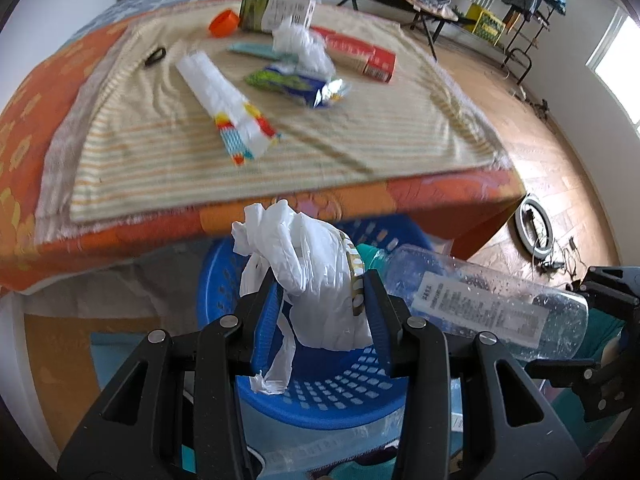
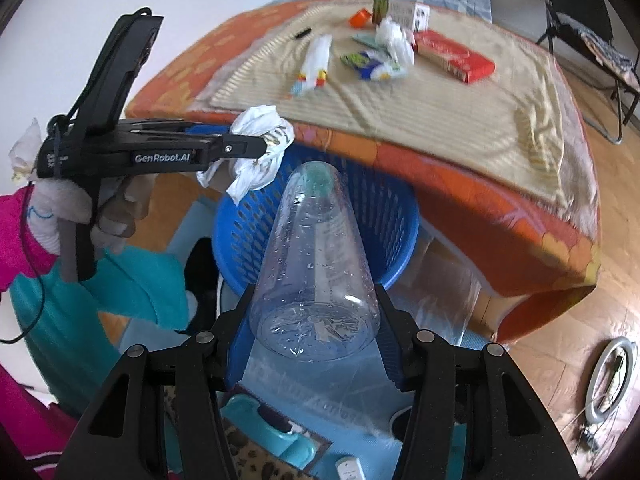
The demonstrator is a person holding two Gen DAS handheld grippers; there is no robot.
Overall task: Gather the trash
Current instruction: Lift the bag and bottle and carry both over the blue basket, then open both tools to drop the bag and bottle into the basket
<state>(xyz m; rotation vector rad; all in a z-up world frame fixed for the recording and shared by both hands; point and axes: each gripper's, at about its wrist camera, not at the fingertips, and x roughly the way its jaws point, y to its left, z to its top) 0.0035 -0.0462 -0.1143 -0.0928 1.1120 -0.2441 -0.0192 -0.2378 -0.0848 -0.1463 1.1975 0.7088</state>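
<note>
A crumpled white plastic bag [image 1: 320,276] is pinched between the blue pads of the left gripper [image 1: 320,304], with a torn strip hanging down below them. Directly beneath the bag, a blue perforated basket [image 1: 340,396] is seen standing on the floor against the edge of the bed. In the right wrist view, the same bag [image 2: 260,148] is shown clamped at the tip of the left gripper [image 2: 256,146], which is held by a gloved hand [image 2: 108,216] above the basket's near rim [image 2: 224,216].

A clear plastic bottle [image 2: 316,268] is gripped near its base by the right gripper [image 2: 316,320], its teal cap end pointed away toward the basket's opening. In the left wrist view, the bottle [image 1: 480,300] is seen lying just beside the bag, over the basket.

Farther off, on the bed, a striped cloth [image 1: 280,148] is spread over an orange cover [image 1: 24,152]. Left on it are a white wrapper with coloured ends [image 1: 224,100], a snack packet [image 1: 296,84], another crumpled bag [image 1: 300,44], a red box [image 1: 360,54], a carton [image 1: 276,12] and an orange lid [image 1: 224,23].
</note>
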